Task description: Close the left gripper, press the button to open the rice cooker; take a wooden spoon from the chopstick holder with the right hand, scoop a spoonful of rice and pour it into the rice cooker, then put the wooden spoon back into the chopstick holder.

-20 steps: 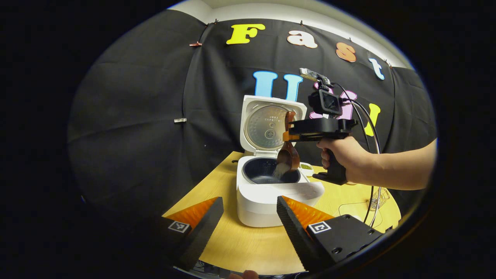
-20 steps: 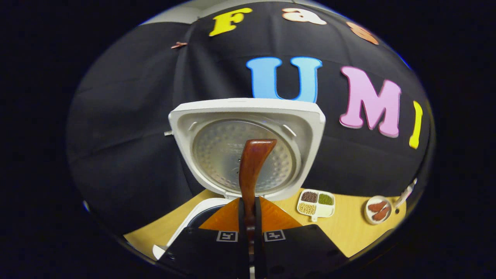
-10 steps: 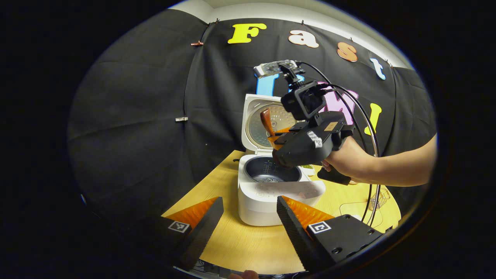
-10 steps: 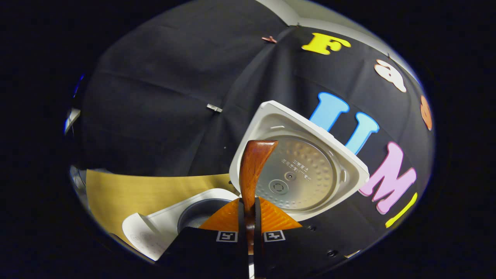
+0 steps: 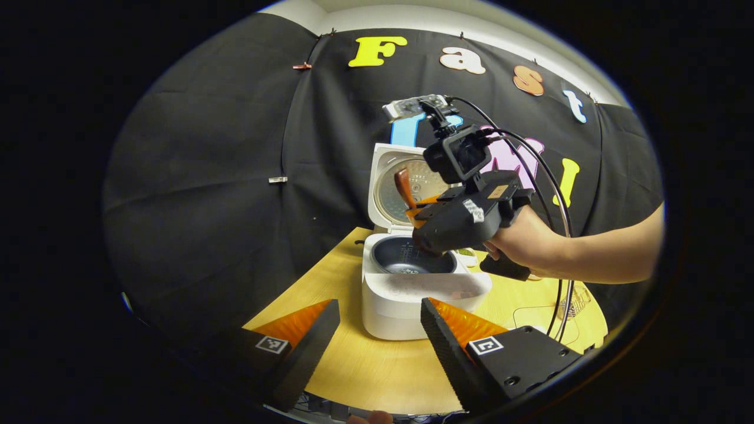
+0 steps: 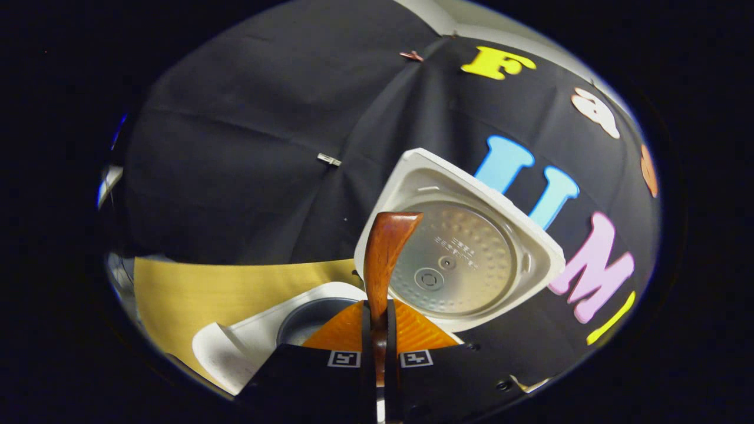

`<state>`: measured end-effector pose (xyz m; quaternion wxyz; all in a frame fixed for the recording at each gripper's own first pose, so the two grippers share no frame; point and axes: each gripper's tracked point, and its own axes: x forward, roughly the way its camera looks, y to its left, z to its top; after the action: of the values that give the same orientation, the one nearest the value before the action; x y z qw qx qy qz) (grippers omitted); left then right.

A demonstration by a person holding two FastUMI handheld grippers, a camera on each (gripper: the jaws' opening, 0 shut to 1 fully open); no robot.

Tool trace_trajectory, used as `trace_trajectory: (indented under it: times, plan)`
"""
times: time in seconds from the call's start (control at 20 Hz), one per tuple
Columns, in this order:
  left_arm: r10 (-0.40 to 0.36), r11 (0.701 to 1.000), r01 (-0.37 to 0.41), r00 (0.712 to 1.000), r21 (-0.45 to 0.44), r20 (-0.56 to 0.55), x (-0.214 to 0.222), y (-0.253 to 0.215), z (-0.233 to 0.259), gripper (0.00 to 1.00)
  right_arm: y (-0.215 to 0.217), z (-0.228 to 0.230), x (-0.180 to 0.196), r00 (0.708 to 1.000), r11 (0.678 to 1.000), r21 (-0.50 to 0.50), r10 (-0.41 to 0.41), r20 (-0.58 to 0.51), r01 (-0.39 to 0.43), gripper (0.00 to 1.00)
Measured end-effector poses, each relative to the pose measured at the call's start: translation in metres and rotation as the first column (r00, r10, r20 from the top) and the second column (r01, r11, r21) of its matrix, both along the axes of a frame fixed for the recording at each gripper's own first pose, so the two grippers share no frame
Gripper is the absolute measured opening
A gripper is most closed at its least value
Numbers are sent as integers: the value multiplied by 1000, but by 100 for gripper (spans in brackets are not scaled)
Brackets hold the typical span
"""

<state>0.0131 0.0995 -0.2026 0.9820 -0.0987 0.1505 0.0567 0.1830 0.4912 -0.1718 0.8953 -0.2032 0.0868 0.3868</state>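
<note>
1. Left gripper view: the rice cooker (image 5: 415, 282) stands open on the wooden table (image 5: 377, 371), lid (image 5: 406, 188) upright, with a little rice lying in the dark inner pot (image 5: 410, 263). I judge the pouring done, so the step in hand is carrying the wooden spoon (image 5: 404, 186) to the chopstick holder.
2. In that view the right gripper (image 5: 425, 207), held in a hand (image 5: 524, 241), hangs above the pot with the spoon handle sticking up and leaning left in front of the lid. The left gripper (image 5: 377, 330) hovers low in front of the cooker, its jaws spread and empty.
3. Right gripper view: the jaws pinch the spoon's shaft between them. Its long axis runs straight ahead between the fingers (image 6: 412, 330), handle end forward toward the lid; the bowl is hidden behind the gripper.
4. The next move likely calls for swinging away from the cooker, turning the spoon upright and lowering it into the holder before letting go.
</note>
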Motion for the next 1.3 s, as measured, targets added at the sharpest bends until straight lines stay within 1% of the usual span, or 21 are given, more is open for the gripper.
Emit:
trace_trajectory:
  times: [0.1,0.2,0.3,0.45,0.55,0.7,0.8,0.9,1.0,1.05,1.2,1.3]
  plan:
    - [-3,1000,3,1000,3,2,-2,-2,2,95,-10,-5,5,991,995,77,-44,-128,55,10]
    - [-9,1000,9,1000,1,13,-4,-6,7,95,-20,-8,11,967,983,146,-75,-246,113,10]
    - [-14,1000,14,1000,2,17,-7,-10,9,95,-33,-6,16,931,957,220,-104,-350,190,10]
    - [-27,1000,27,999,13,23,-10,-18,13,95,-51,-6,23,865,900,315,-119,-487,301,10]
    - [-40,999,40,999,21,31,-13,-24,18,95,-64,1,25,820,851,371,-112,-562,371,10]
    - [-63,997,62,997,37,37,-16,-35,24,95,-84,15,24,753,760,456,-65,-655,462,10]
    - [-78,996,76,996,48,41,-18,-43,28,95,-96,23,25,707,684,507,-18,-707,525,10]
    - [-94,994,91,994,64,47,-18,-50,34,95,-122,35,24,673,600,546,17,-739,584,10]
    - [-119,991,115,991,74,58,-14,-61,40,95,-157,48,20,658,538,569,35,-752,622,10]
    - [-136,989,131,989,73,62,-11,-66,41,95,-176,54,19,659,511,580,36,-751,634,10]
    - [-176,982,172,982,72,65,-1,-84,44,95,-244,68,9,677,432,613,8,-736,662,10]
    - [-201,978,196,977,68,71,7,-94,48,95,-292,75,6,687,384,626,-28,-726,678,10]
